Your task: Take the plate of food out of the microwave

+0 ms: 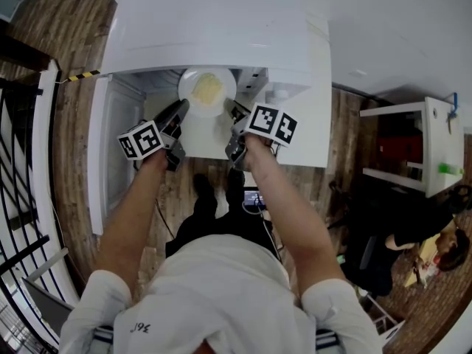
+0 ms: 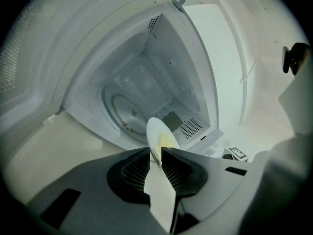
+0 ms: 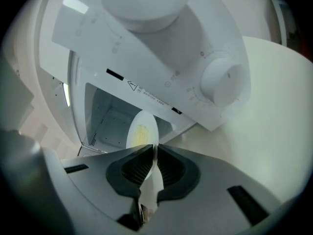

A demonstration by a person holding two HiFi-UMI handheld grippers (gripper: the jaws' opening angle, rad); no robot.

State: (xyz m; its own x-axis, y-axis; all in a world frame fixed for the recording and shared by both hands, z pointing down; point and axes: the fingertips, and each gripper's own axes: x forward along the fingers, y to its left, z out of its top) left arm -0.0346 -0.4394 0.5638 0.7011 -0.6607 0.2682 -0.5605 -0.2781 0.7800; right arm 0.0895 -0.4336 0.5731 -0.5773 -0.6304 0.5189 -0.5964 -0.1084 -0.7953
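White round plate (image 1: 190, 94), yellow food (image 1: 207, 87) at centre; level, face up, no long axis; just outside the open microwave (image 1: 214, 28); left gripper (image 1: 181, 109) and right gripper (image 1: 236, 111) pinch opposite rims.

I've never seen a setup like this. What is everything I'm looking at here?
microwave: 1, white, on the counter
door: 1, white, swung open to the left
turntable: 1, pale grey, bare, inside the microwave
plate: 1, white, at the microwave's opening
food: 1 heap, yellow, on the plate
counter: 1, white, under the microwave
side table: 1, white, far right
floor: brown wood
other person: 1, dark clothing, lower right
left tongs: 1, grey, shut on the plate's rim
right tongs: 1, grey, shut on the opposite rim
arms: 2, bare, white sleeves
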